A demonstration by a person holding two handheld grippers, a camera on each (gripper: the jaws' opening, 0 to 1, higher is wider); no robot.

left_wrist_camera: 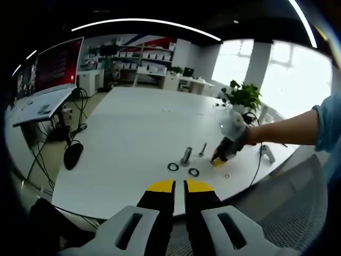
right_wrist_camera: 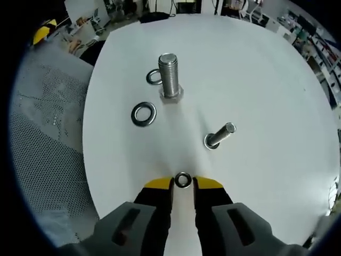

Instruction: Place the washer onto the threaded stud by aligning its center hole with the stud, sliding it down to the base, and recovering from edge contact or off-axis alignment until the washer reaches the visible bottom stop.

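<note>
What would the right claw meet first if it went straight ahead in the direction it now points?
Probably the small stud, slightly right of the line ahead of the right claw, which holds a small washer between its tips. The large stud stands farther on, slightly left. Depth is unclear, so it may pass between them.

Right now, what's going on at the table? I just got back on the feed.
A person works two handheld grippers at a white table. The right gripper pinches a small washer at its tips, short of the small threaded stud. A large stud stands farther off with two large washers lying beside it. The left gripper hangs back near the table's edge, jaws nearly together, holding nothing.
</note>
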